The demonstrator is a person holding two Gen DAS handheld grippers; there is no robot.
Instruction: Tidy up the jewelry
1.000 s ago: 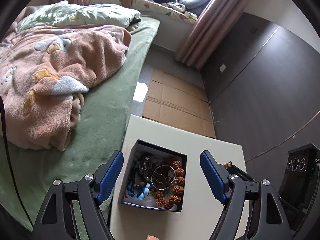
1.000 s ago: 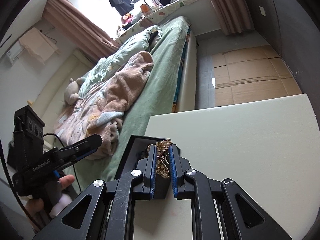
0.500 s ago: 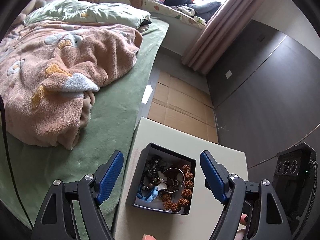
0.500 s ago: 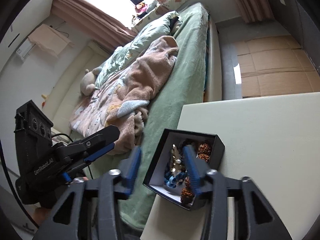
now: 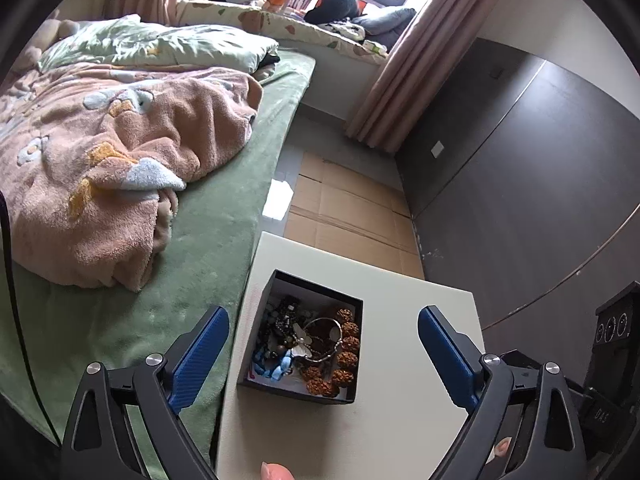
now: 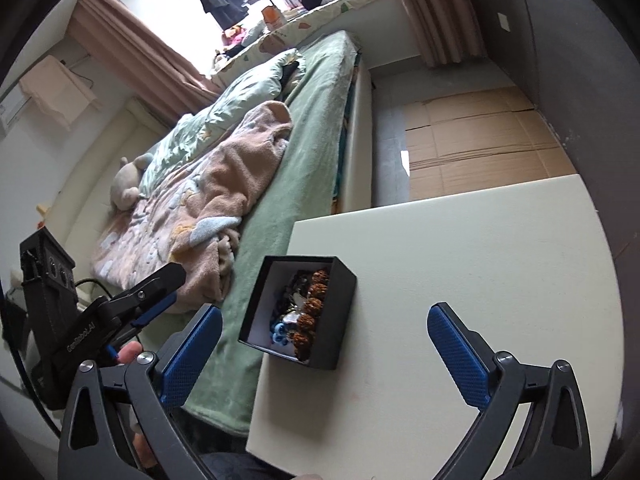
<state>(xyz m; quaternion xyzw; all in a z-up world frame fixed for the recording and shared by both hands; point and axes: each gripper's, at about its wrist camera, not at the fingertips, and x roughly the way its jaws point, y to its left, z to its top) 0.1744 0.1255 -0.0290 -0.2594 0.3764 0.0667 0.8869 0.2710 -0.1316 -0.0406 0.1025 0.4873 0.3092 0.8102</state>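
Note:
A black open box (image 5: 256, 336) stands on the cream table (image 5: 400, 360) near its left edge. It holds jewelry: a brown bead bracelet (image 5: 344, 356), a silver bangle (image 5: 326, 338), a butterfly brooch (image 5: 301, 344), blue and dark beads. It also shows in the right wrist view (image 6: 340, 312). My left gripper (image 5: 320, 360) is open and empty, above and in front of the box. My right gripper (image 6: 320, 348) is open and empty, held back from the box. The left gripper body (image 6: 100, 320) shows at the left of the right wrist view.
A green bed (image 5: 192, 264) with a pink blanket (image 5: 100, 160) lies just left of the table. Cardboard sheets (image 5: 348, 212) cover the floor beyond the table. A dark wall (image 5: 520, 180) stands on the right.
My right gripper opened and let the butterfly brooch go into the box, then drew back. Both grippers have pulled up and away from the box.

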